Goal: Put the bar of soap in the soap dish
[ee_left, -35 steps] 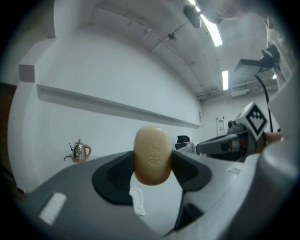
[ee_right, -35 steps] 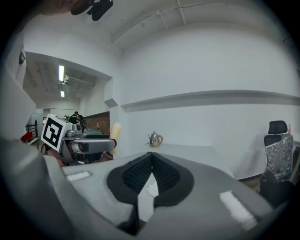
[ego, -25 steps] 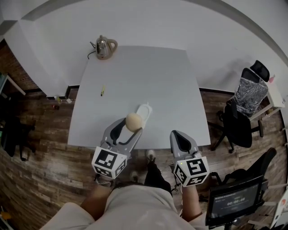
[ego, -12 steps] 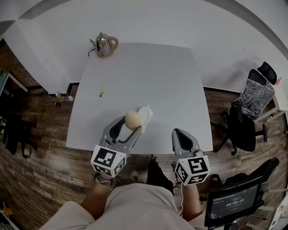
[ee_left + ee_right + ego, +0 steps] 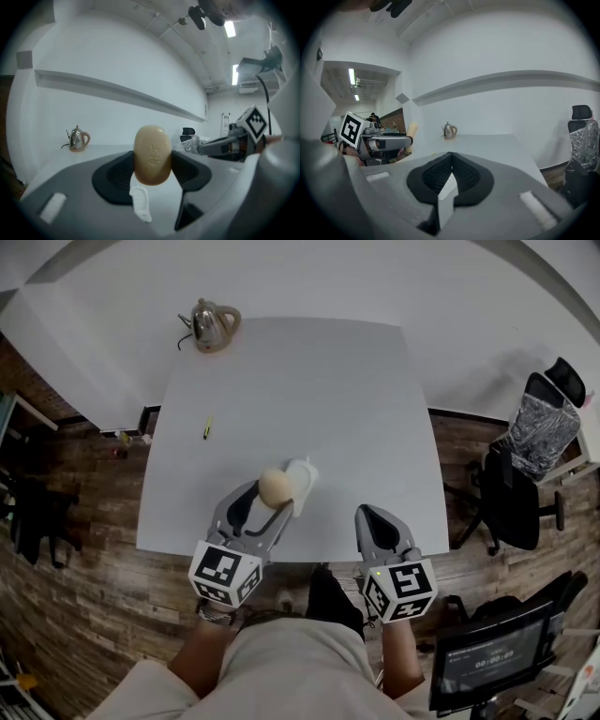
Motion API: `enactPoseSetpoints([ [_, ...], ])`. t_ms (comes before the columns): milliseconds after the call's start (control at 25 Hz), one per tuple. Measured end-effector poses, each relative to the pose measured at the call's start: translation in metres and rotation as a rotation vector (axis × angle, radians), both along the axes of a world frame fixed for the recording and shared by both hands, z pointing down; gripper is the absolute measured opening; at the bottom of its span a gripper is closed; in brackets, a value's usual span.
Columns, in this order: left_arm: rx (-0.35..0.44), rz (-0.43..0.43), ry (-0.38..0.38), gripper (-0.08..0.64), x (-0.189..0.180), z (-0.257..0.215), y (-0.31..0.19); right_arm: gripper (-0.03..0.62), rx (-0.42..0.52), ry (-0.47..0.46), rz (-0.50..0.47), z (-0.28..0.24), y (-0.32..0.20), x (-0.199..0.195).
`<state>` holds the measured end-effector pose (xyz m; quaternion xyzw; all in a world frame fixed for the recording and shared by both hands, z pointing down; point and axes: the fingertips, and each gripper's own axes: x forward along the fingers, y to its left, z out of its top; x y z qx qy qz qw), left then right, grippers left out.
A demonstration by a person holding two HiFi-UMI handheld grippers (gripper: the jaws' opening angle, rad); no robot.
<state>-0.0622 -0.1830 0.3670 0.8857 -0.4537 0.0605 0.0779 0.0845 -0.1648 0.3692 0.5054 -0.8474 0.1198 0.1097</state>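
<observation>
Left gripper [image 5: 270, 502], fingers clenched on the tan oval soap bar [image 5: 276, 488], has edged down toward the white soap dish [image 5: 304, 472], so release looks close; right gripper [image 5: 368, 517] is clenched and empty.

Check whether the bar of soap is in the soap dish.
Out. The bar of soap is clamped between the left gripper's jaws, in the air; the white soap dish lies on the table below.

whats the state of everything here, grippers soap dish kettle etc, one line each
left gripper: shut on the bar of soap
bar of soap: upright between the left jaws, off the table
soap dish: on the table, no soap in it yet
right gripper: shut, empty
kettle: upright, lid on, far corner
pen: lying flat on the table
</observation>
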Motion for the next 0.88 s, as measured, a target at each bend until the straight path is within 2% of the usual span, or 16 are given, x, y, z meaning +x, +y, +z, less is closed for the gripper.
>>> enactPoseSetpoints([
  [880, -0.094, -0.010, -0.018, 0.268, -0.001, 0.033, -0.028, 0.002, -0.079, -0.010, -0.024, 0.030, -0.029, -0.004],
])
